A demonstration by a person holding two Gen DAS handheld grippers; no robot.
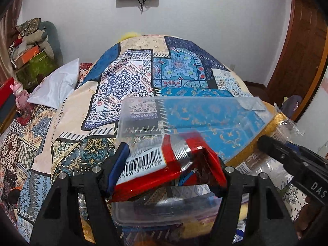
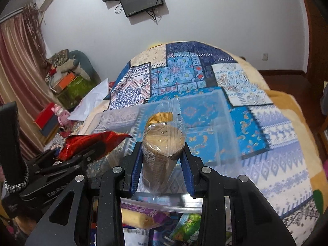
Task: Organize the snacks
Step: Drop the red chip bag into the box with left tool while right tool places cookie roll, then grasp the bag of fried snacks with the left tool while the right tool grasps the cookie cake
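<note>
Two snacks hang above the clear plastic bin (image 2: 205, 110) on the patterned bedspread (image 2: 276, 143): a red packet (image 1: 170, 168) clamped by the left gripper (image 1: 164, 172), and a wrapped biscuit stack (image 2: 162, 143) pinched in the right gripper (image 2: 162, 160). Each should clear the rim, drop low, then release separately, side by side.

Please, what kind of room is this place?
Most likely a bedroom. A bed with a patterned quilt and a white pillow fills the view, a dark screen hangs on the wall, and curtains hang at the left.
</note>
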